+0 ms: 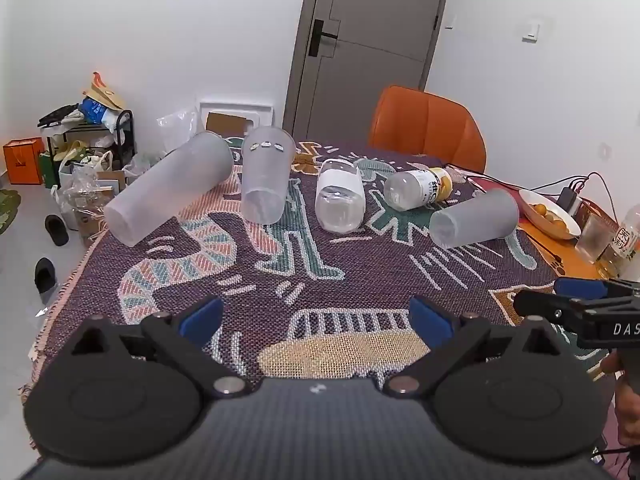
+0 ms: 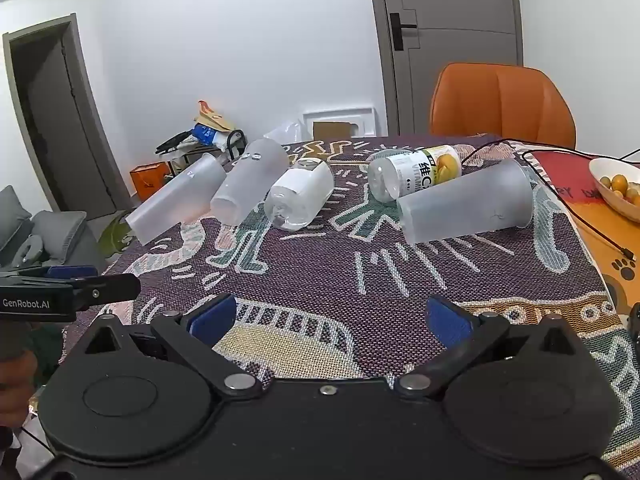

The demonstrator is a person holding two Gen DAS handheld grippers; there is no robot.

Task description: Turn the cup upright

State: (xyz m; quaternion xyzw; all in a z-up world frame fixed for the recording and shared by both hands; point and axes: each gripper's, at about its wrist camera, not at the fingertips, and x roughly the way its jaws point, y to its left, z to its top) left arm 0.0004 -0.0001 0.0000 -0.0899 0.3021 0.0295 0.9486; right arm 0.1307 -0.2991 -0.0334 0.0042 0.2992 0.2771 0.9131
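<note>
Three frosted plastic cups lie on their sides on the patterned cloth: a tall one at the left [image 1: 172,188] [image 2: 178,198], a second beside it [image 1: 266,174] [image 2: 248,182], and a third at the right [image 1: 476,218] [image 2: 468,204]. A clear bottle with a white label [image 1: 340,196] [image 2: 302,194] and a yellow-labelled bottle [image 1: 420,188] [image 2: 416,174] also lie on their sides between them. My left gripper [image 1: 316,316] is open and empty, above the cloth's near part. My right gripper [image 2: 330,318] is open and empty, in front of the right cup.
An orange chair [image 1: 428,124] [image 2: 504,100] stands behind the table. A white bowl of small oranges [image 1: 548,210] [image 2: 616,186], a glass [image 1: 596,236], a bottle and cables sit on the orange mat at the right. Clutter and slippers lie on the floor at the left.
</note>
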